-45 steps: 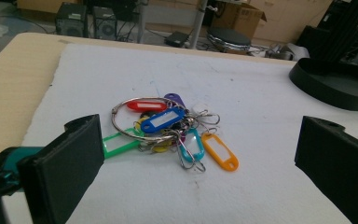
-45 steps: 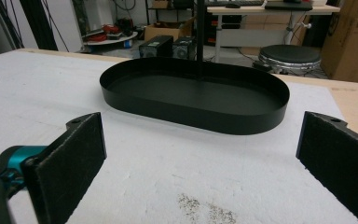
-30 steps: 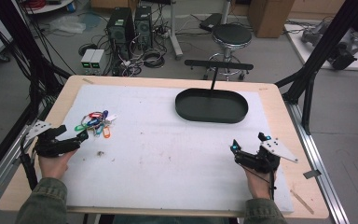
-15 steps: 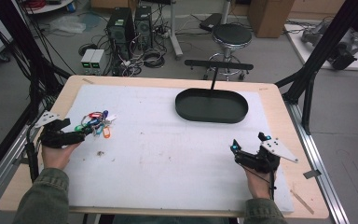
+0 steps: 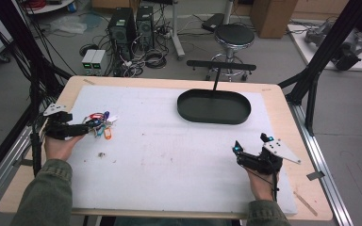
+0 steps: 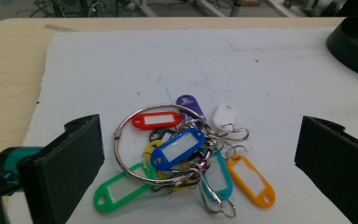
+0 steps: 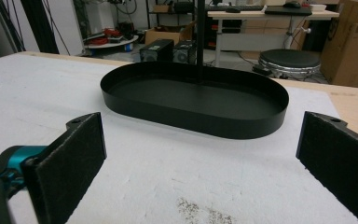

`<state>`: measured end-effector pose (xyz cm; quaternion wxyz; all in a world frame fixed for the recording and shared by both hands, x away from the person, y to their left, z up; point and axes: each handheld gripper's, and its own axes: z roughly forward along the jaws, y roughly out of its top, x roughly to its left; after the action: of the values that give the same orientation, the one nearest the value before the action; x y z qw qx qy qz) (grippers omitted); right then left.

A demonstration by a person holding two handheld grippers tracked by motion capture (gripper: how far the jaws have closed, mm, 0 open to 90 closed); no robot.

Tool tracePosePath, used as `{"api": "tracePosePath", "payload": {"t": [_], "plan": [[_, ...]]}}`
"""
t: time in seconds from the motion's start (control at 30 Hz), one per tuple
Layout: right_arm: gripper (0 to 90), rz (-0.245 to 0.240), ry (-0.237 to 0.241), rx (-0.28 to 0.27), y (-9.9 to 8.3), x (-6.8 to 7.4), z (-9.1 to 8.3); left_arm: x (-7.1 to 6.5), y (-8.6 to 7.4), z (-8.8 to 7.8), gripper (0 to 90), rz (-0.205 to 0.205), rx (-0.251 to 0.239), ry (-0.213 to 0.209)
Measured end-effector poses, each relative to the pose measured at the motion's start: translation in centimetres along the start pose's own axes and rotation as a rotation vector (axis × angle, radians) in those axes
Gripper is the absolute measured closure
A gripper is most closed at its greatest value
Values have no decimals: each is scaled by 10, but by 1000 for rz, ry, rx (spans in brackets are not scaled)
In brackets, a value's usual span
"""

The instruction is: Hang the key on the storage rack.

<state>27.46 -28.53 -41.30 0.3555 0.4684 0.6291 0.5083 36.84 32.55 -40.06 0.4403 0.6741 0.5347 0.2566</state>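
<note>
We hold our left gripper [image 5: 86,128] at the left side of the bench [image 5: 283,99], its jaws spread wide and empty, pointing at a bunch of coloured plastic key tags on a large metal ring [image 5: 100,125]. In the left gripper view the bunch [image 6: 182,156] lies on the white foam mat [image 6: 121,65] between the two black jaws and touches neither. The red tag [image 6: 156,120] lies at the top of the ring, the blue tag [image 6: 177,147] across the middle, the green tag [image 6: 119,192] at the lower left, and the orange tag [image 6: 251,180] at the lower right. A white tag [image 6: 224,114] and a purple one [image 6: 189,103] lie at the far edge of the bunch.

Our right gripper [image 5: 250,149] rests low at the right side of the mat, well apart from the bunch, its jaws also wide and empty. The right gripper view looks between them at the black oval metal tray [image 7: 261,122], which sits on the mat at the far right of the bench.
</note>
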Motion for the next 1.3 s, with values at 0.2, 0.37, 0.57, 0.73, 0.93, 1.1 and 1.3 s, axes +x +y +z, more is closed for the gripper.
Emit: {"api": "tracePosePath", "payload": {"t": [0.2, 0.37, 0.57, 0.73, 0.93, 1.1, 1.3], "plan": [[4, 1, 3, 1, 0, 0, 1, 7, 13, 5, 17, 6, 25, 11], [4, -4, -1, 0, 0, 0, 0, 8, 22, 13, 17, 36, 67, -3], [4, -3, -1, 2, 0, 1, 0, 9, 26, 26, 17, 49, 126, -30], [4, -6, -3, 0, 0, 0, 0, 12, 27, 37, 18, 54, 174, -31], [4, -6, -4, 3, 0, 0, 0, 15, 27, 48, 24, 45, 219, -59], [4, -2, -3, 3, 0, 0, -1, 18, 23, 54, 55, 41, 254, -83], [4, -7, -2, 1, 0, -1, -1, 15, 19, 58, 122, 73, 283, -100]]}}
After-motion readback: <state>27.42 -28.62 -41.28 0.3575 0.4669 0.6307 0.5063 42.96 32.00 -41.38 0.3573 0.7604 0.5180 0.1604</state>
